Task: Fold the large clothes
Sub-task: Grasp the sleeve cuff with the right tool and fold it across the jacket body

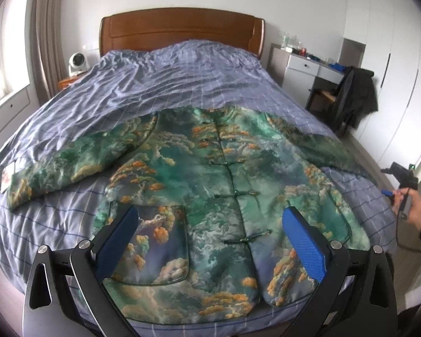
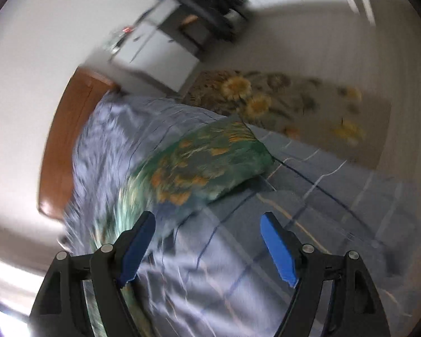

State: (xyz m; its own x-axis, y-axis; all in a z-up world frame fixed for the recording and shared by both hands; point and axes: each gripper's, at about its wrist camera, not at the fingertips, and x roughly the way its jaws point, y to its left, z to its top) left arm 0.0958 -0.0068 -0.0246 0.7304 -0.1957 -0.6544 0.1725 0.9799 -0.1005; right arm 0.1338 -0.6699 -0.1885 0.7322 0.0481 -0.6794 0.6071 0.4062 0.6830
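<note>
A green jacket (image 1: 210, 185) with orange cloud print lies flat, front up and buttoned, on the blue checked bed cover (image 1: 165, 84). Both sleeves are spread out to the sides. My left gripper (image 1: 210, 236) is open and empty, hovering above the jacket's lower hem. My right gripper (image 2: 207, 244) is open and empty above the bed's right side; it also shows in the left wrist view (image 1: 401, 177), held off the bed's right edge. The right wrist view is blurred and shows the jacket's right sleeve (image 2: 205, 163) ahead of the fingers.
A wooden headboard (image 1: 182, 31) stands at the far end. A white desk (image 1: 303, 67) and a chair with a dark coat (image 1: 353, 95) stand to the right. A flowered rug (image 2: 289, 104) lies on the floor beside the bed. A fan (image 1: 77, 61) sits at the left.
</note>
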